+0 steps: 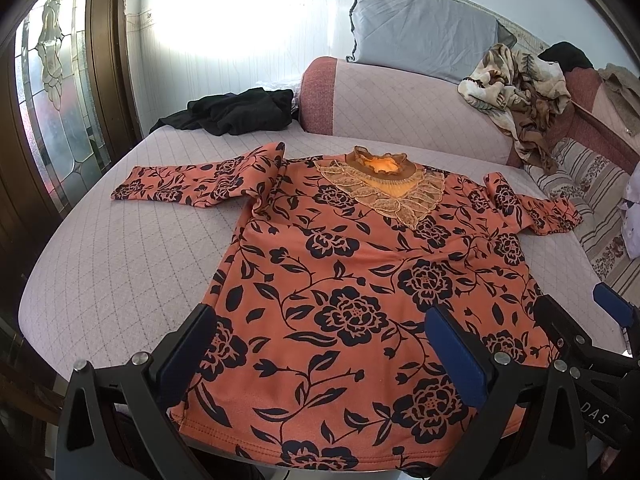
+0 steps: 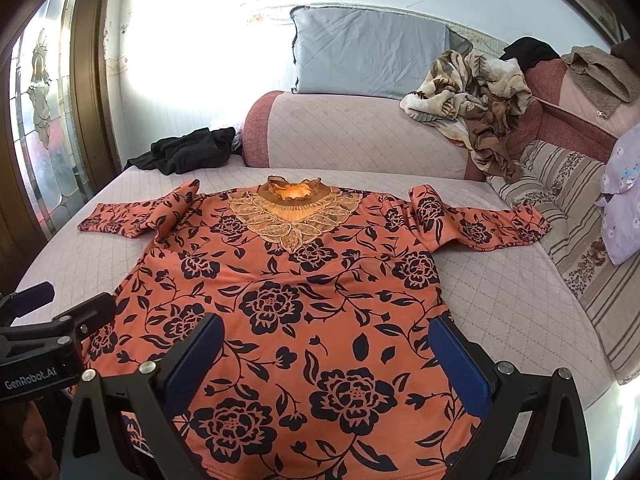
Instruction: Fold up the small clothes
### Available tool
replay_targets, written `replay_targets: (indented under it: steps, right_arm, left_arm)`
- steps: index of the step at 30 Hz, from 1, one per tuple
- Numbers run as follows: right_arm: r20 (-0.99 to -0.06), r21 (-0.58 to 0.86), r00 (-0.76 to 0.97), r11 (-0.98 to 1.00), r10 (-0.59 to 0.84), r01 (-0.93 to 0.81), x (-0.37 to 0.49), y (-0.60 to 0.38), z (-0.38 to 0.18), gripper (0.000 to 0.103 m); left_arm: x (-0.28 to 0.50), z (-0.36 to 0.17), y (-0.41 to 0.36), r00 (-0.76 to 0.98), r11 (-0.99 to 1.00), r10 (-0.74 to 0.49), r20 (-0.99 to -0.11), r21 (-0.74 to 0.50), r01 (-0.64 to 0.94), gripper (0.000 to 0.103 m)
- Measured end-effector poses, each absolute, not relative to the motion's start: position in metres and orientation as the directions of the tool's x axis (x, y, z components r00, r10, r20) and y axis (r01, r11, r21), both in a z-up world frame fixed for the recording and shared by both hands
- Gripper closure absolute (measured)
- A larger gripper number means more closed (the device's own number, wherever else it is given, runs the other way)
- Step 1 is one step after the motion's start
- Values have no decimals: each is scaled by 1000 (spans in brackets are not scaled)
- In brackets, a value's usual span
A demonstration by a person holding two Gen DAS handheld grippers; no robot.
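Both the left gripper (image 1: 320, 356) and right gripper (image 2: 326, 364) hang wide open over the hem, holding nothing. The top (image 1: 360, 280) lies flat, front up, on the bed (image 1: 120, 264), 2 sleeves spread. Best to pinch each hem corner squarely. A black garment (image 1: 240, 110) and blanket (image 2: 476, 100) lie well clear.

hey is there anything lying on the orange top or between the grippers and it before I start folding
Nothing visible. The orange top lies flat, face up, sleeves spread, with nothing on it. Both the left gripper and right gripper hang open right over its hem. The black clothes and the blanket lie well behind it.
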State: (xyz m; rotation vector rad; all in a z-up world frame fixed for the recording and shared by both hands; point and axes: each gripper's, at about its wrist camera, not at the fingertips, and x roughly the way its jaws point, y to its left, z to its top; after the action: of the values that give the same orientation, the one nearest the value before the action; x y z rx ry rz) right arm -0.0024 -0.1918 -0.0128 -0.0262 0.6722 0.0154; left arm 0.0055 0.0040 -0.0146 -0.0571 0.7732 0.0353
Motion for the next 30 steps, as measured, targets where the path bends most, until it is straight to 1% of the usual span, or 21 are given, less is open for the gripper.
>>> replay_targets:
  steps: [3, 10, 11, 12, 15, 19, 30]
  right_arm:
    - [-621, -20, 783, 1000, 4, -21, -2, -192, -12, 0]
    - [-653, -34, 757, 999, -4, -24, 0, -190, -12, 0]
    - [-650, -32, 760, 999, -3, -24, 0, -190, -12, 0]
    - [-621, -15, 784, 1000, 8, -23, -1, -191, -12, 0]
    - [-604, -8, 797, 1000, 14, -23, -1, -191, -12, 0]
    - [-622, -16, 783, 1000, 7, -22, -1, -191, -12, 0]
    - [-623, -16, 782, 1000, 7, -22, 1, -191, -13, 0]
  left_arm:
    - [5, -15, 4, 715, 998, 10, -699, -40, -53, 0]
    - [6, -15, 4, 714, 998, 11, -700, -40, -54, 0]
    - [6, -16, 4, 714, 998, 11, -700, -40, -54, 0]
    - [6, -15, 4, 715, 998, 12, -699, -39, -55, 0]
    - [6, -15, 4, 715, 998, 12, -699, -39, -55, 0]
    - [5, -16, 4, 714, 998, 10, -700, -40, -54, 0]
    - [9, -20, 2, 704, 998, 10, -710, -38, -52, 0]
